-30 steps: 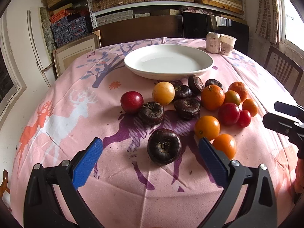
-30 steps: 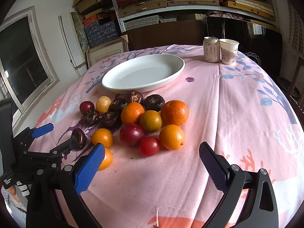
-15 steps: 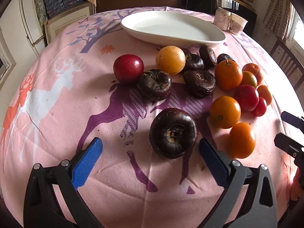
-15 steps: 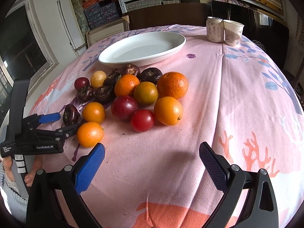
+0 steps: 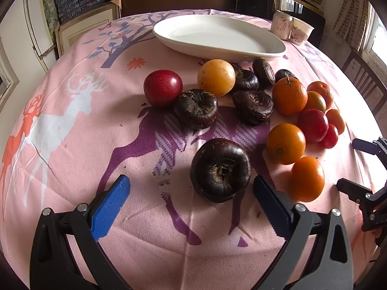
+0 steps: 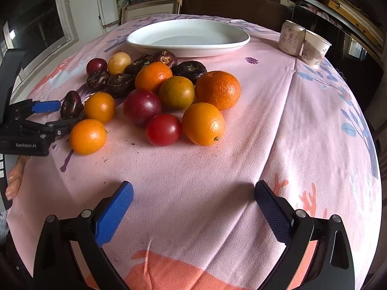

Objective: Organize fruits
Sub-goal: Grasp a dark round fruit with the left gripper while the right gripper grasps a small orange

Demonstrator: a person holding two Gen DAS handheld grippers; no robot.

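Note:
A pile of fruit lies on the pink tablecloth: dark brown round fruits, oranges, red plums and a yellow one. The nearest dark fruit sits just ahead of my left gripper, which is open with its blue pads on either side. In the right wrist view that dark fruit shows between the left gripper's fingers. My right gripper stands open over bare cloth, short of a red tomato and an orange. An empty white plate lies behind the pile.
A drink can and a paper cup stand at the back right of the table. A small orange lies beside the left gripper's right finger. A chair stands at the right. Shelves and boxes line the back wall.
My left gripper has moved forward and lower, so the nearest dark fruit now lies close between its open fingers. My right gripper has dropped lower and edged toward the pile.

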